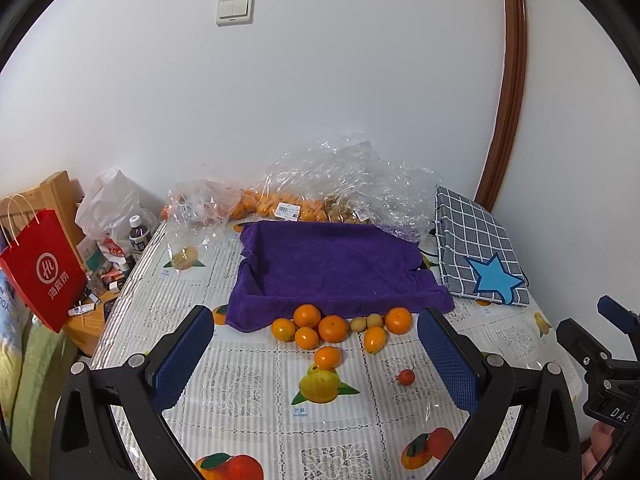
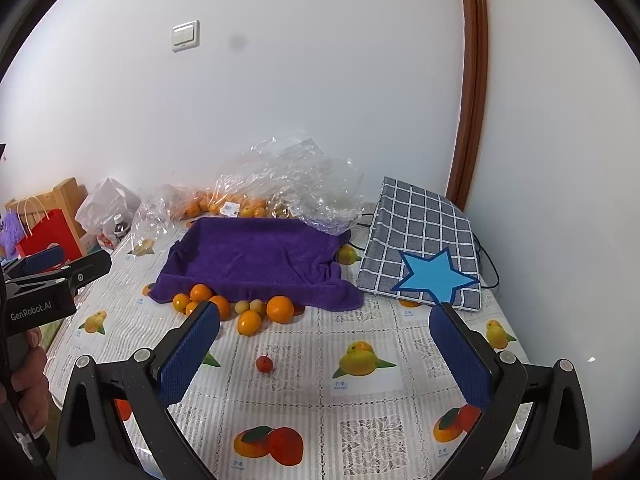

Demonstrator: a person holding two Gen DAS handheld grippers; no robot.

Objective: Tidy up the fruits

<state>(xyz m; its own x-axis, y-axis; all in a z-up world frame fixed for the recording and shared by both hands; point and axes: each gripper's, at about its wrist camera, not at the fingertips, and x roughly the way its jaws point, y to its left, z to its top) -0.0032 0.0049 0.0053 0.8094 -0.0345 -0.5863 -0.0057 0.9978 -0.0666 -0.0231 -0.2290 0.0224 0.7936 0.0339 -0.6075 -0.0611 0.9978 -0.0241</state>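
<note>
1. Landmark: the purple towel-lined tray (image 1: 336,268) on the fruit-print plastic tablecloth (image 1: 248,392). All places below are given relative to it.
2. Left of the tray, beyond the table edge: a red paper carrier bag (image 1: 42,268). Not part of the work.
3. Behind the tray, against the wall: crumpled clear plastic bags (image 1: 340,176) holding further orange fruit. Count not readable.
4. My left gripper (image 1: 316,364) hovers in front of the tray, jaws spread wide, holding nothing.
5. Against the tray's front edge: a cluster of round orange mandarins (image 1: 316,326), with two small pale yellow-green fruits (image 1: 366,323) among them. They touch one another; none is in the tray.
6. In front of the cluster, apart from it: one small red round fruit with a stem (image 2: 265,363), lying alone on the cloth.
7. My right gripper (image 2: 324,344) hovers in front of the tray's right half, jaws likewise wide and empty.
8. Right of the tray: a grey checked fabric bag with a blue star (image 2: 424,252), lying flat.
9. Finding: the cluster lies straight ahead of my left jaws and ahead-left of my right. The left is judged better lined up on the mandarins. The red fruit sits ahead between my right jaws. Round fruit offers no long axis to align.
10. Risk, as judgement: touching fruits may roll when one is lifted.
</note>
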